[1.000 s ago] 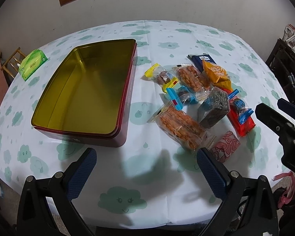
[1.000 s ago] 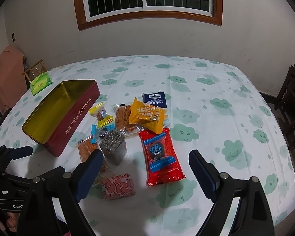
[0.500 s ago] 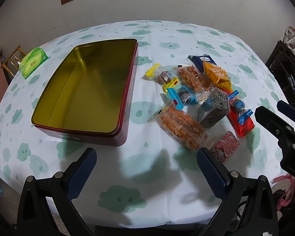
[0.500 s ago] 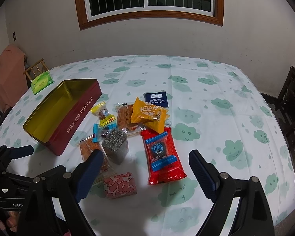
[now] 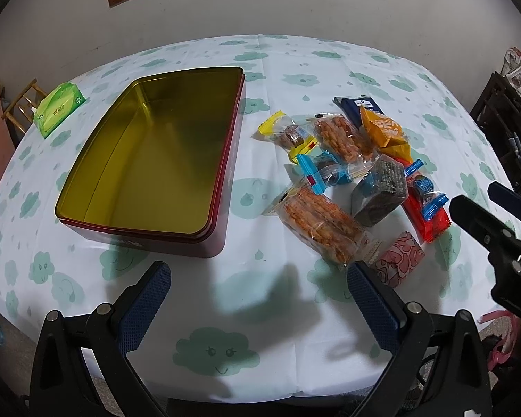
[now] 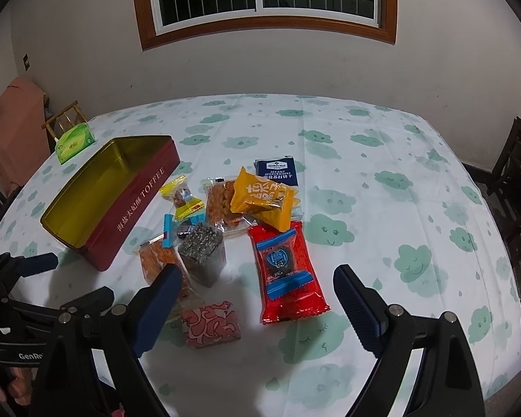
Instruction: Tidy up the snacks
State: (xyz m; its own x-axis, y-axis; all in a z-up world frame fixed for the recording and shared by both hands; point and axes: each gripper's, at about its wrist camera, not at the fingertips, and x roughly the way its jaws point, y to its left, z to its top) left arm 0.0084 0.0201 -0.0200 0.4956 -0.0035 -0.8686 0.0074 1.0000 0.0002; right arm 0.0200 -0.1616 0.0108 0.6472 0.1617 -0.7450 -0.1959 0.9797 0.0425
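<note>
Lettering on my one red tin (image 6: 140, 205) reads "TOFFEE"; right of the tin on the desk (image 6: 382, 187), a navy pack (image 6: 276, 171) says "Member's Mark". Nothing has shifted since a second ago. I count nine snacks. Both left gripper (image 5: 258, 307) and right gripper (image 6: 257, 307) keep fingers wide, empty.

Bare table (image 6: 382, 208) lies open to the right of the snack pile (image 6: 246, 215) and along the near edge under both grippers. The tin (image 5: 149, 160) stands open-topped with nothing in it. A clear strip of cloth separates the tin from the crowded, overlapping packets. A tissue pack (image 5: 59, 109) sits at the far left edge.
</note>
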